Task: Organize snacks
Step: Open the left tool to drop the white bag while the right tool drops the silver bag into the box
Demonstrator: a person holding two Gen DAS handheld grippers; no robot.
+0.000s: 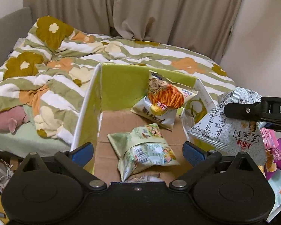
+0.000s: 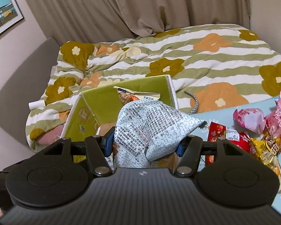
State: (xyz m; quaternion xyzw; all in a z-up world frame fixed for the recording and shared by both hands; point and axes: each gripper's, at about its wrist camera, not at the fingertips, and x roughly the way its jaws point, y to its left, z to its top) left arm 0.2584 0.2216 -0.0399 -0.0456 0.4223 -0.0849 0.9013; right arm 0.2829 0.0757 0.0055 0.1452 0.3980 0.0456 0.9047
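Nearest the left wrist camera: left gripper (image 1: 138, 152), blue fingers (image 1: 83, 153) spread wide, holding nothing, hovering over the cardboard box (image 1: 88, 101). Just below them on the box floor — pale green snack bag (image 1: 143, 151), crumpled. Farther in, propped against the green far wall, fries-print bag (image 1: 164, 101). At the box's right edge, held aloft: silver-white snack packet (image 1: 232, 123), pinched in the right gripper (image 2: 145, 144), fingers narrowed tight on its lower end. Right of that — loose pile of pink, red and gold snacks (image 2: 252, 129) on a light blue surface (image 2: 215, 113). Beyond, floral striped quilt (image 2: 196, 63).
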